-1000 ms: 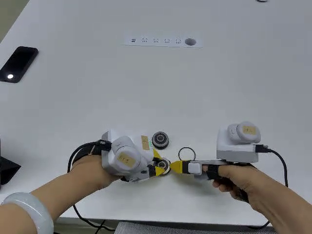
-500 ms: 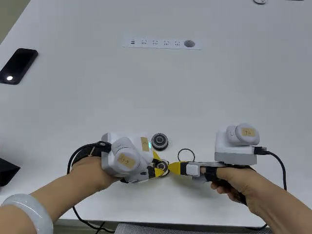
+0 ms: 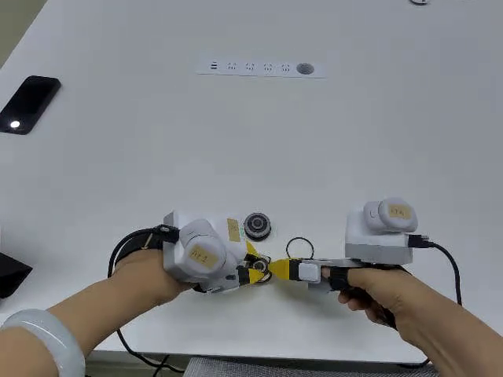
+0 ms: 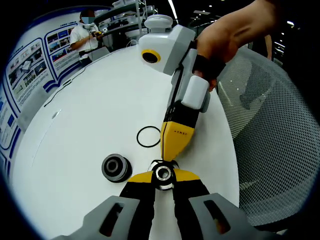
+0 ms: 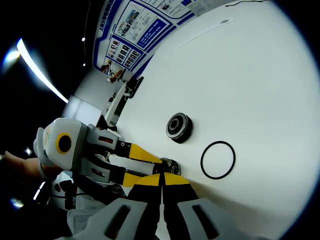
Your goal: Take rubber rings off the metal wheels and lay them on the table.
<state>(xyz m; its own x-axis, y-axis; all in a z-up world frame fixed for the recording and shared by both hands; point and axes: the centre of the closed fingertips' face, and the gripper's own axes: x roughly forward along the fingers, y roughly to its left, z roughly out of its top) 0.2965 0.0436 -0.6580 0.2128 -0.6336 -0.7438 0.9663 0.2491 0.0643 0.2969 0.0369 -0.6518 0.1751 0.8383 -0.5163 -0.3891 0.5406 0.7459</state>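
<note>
Metal wheel (image 4: 163, 173) is clamped between the left gripper's (image 4: 163, 176) jaws, just beside the loose rubber ring (image 4: 149, 136). The right gripper's (image 5: 162, 175) jaws are pressed together at the wheel's rim; a slow, straight outward peel is advised.

1. The yellow fingers (image 4: 139, 177) of the left gripper (image 4: 163, 176) clasp the held wheel (image 4: 163, 172) and cover its rim on both sides. Whether that rim is bare cannot be told.
2. In the right gripper view, the pressed-together fingers of the right gripper (image 5: 162, 176) hide the wheel's near half. Whether their tips pinch anything cannot be told.
3. In the head view, the wheel is almost lost behind both sets of yellow tips.
4. A dark object (image 3: 12, 276) is cut off by the left edge, and a small round thing (image 3: 419, 2) by the top edge.
5. A black cable (image 3: 126, 245) passes under the person's wrist.
6. The wall posters (image 5: 135, 22) are too blurred to read.
</note>
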